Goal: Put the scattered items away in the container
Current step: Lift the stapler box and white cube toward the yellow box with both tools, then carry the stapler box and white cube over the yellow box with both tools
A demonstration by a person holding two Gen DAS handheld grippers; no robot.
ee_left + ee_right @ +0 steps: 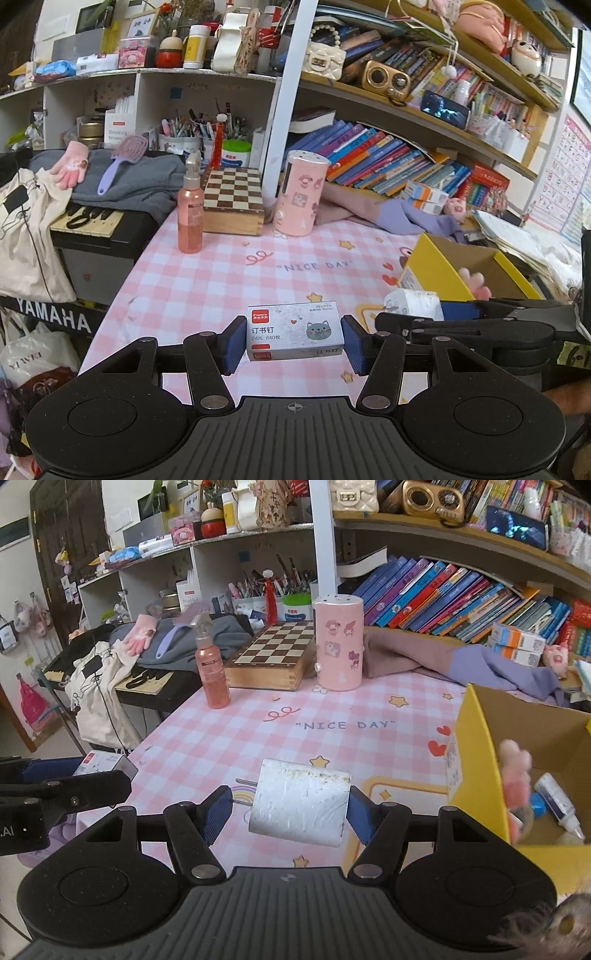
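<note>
Your left gripper (294, 341) holds a staple box (295, 331) by its two short ends, blue pads (234, 345) pressed against the box on both sides; the box, printed with a grey cat face, sits clear above the pink checked tablecloth (207, 280). Your right gripper (290, 805) is clamped on a white plug adapter (300, 802), scuffed on its face, with two metal prongs (243, 792) pointing left past the left pad. The landmark is the yellow cardboard box (476, 775), open at the top. The adapter hangs just left of its near yellow wall; the staple box lies farther left of it, beyond the adapter. Inside the yellow box you can see a pink plush toy (515, 775) and a small white bottle (557, 805) with a blue piece beside it. Well behind the yellow box, toward the shelves, stand a pink cylindrical container (339, 642), a wooden chess box (271, 653) and a pink spray bottle (211, 664).
</note>
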